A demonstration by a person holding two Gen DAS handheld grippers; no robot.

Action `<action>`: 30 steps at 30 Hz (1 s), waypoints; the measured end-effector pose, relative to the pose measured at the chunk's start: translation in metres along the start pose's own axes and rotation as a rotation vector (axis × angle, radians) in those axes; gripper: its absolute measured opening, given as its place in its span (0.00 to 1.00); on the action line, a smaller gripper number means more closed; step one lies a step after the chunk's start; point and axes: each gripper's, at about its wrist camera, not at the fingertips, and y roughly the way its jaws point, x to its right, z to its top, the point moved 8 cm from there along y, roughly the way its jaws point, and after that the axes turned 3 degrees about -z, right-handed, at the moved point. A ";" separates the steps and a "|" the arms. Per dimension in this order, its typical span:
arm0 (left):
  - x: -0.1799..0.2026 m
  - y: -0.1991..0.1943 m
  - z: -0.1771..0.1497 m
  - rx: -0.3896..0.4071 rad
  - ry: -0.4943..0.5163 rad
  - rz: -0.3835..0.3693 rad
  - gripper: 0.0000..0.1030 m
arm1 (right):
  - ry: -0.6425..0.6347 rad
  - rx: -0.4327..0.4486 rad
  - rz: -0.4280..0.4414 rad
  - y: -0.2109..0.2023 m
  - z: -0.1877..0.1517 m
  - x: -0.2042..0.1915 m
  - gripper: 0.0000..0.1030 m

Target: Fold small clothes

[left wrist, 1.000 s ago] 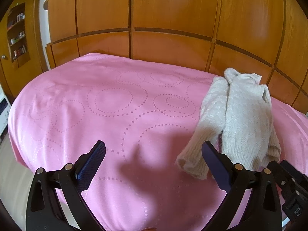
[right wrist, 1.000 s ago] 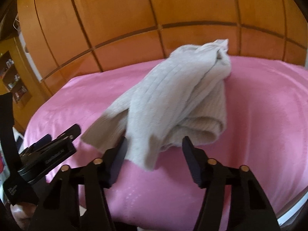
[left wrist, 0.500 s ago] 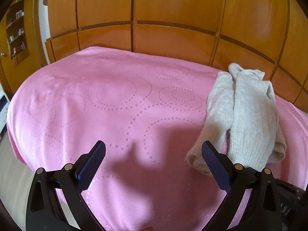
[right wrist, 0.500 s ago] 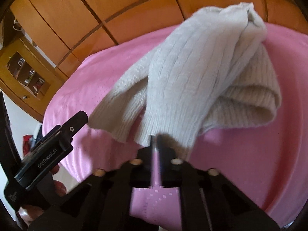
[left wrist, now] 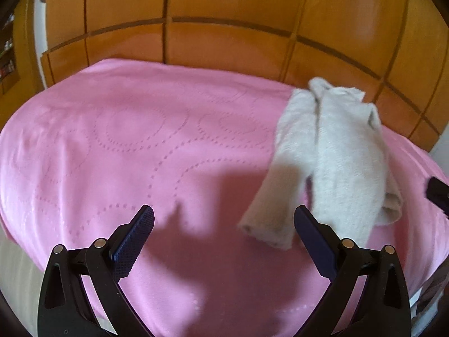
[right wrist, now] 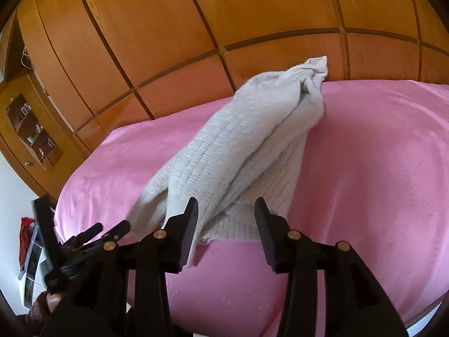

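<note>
No legible writing anywhere now. Cream knit sweater (right wrist: 241, 151) bunched lengthwise on pink bedspread (left wrist: 118, 146), near the wooden headboard (left wrist: 224, 8), its near hem lying between the right gripper (right wrist: 227, 224) fingers. Right jaws just reopened after pinching shut half a second ago; now part-way apart, left pad against the hem, no firm grip visible. Left gripper (left wrist: 224, 233) angled down over bare bedspread, jaws wide as before, holding nothing, sweater's sleeve end just beside its right finger. Sweater stretched longer than a second ago.
</note>
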 end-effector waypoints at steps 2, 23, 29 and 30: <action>0.006 -0.003 0.002 0.012 0.028 -0.018 0.96 | 0.010 0.019 0.001 0.009 0.013 -0.002 0.40; -0.017 0.038 0.038 -0.073 -0.032 -0.103 0.06 | -0.055 0.081 -0.195 -0.013 0.095 0.076 0.09; -0.061 0.031 0.122 0.049 -0.102 -0.027 0.06 | 0.045 0.184 -0.634 -0.069 0.161 0.241 0.09; -0.067 0.031 0.135 0.065 -0.115 -0.012 0.06 | 0.077 0.189 -0.692 -0.075 0.169 0.267 0.09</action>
